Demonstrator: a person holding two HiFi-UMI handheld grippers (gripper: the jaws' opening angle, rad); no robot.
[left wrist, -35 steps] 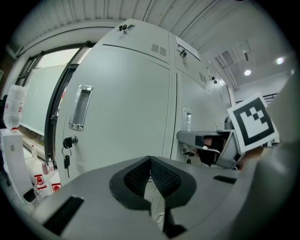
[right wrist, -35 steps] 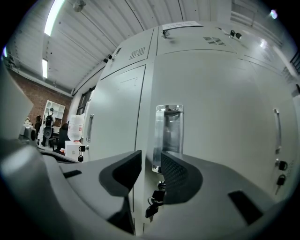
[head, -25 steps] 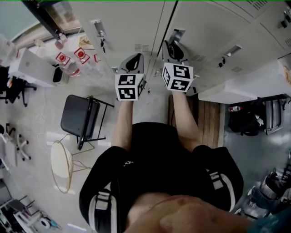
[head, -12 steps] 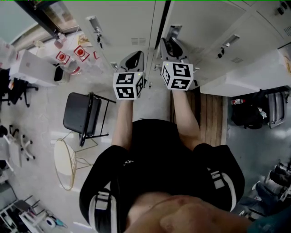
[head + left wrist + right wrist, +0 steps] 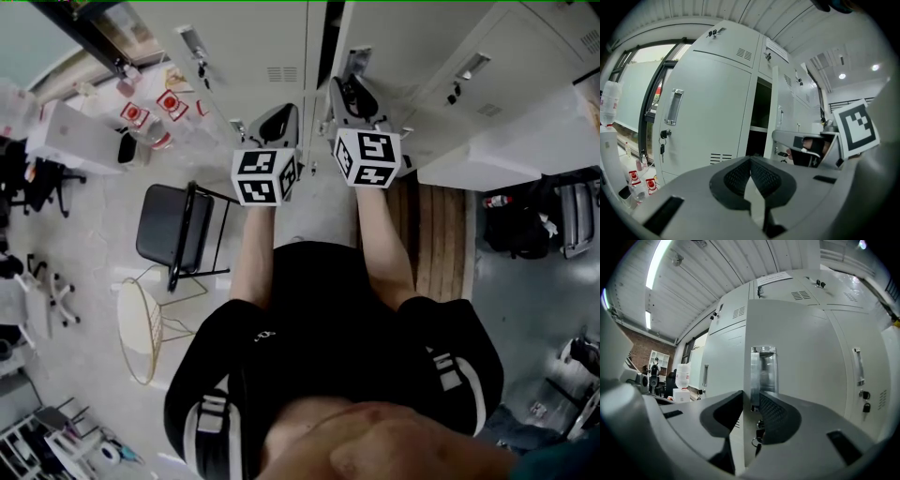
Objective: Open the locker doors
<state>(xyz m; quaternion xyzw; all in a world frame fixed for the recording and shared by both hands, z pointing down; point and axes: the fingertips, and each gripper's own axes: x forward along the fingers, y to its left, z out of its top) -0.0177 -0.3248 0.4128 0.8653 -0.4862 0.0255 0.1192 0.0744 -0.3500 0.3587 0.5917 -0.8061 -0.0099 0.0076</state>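
A row of pale grey lockers (image 5: 253, 47) stands before me. One locker door (image 5: 797, 362) is ajar, and a dark gap (image 5: 328, 47) shows beside it in the head view. My right gripper (image 5: 751, 401) holds that door's free edge just below the recessed metal handle (image 5: 763, 373), a pad on each face; its jaws are opening slightly. The head view shows the right gripper (image 5: 349, 92) at the gap. My left gripper (image 5: 751, 161) is shut on nothing and hangs left of the gap, before the neighbouring closed door (image 5: 708, 112). That door has a handle (image 5: 675, 107) and hanging keys (image 5: 662, 143).
A black folding chair (image 5: 173, 239) and a round wire-legged stool (image 5: 139, 328) stand on the floor to my left. Water bottles (image 5: 141, 141) and a white box (image 5: 66, 131) sit beyond them. At right lie a wooden pallet (image 5: 436, 244) and a dark bag (image 5: 511, 234).
The dark gap beside the gripped door has widened as the door swings out with my right gripper on its edge. The left gripper has barely shifted.
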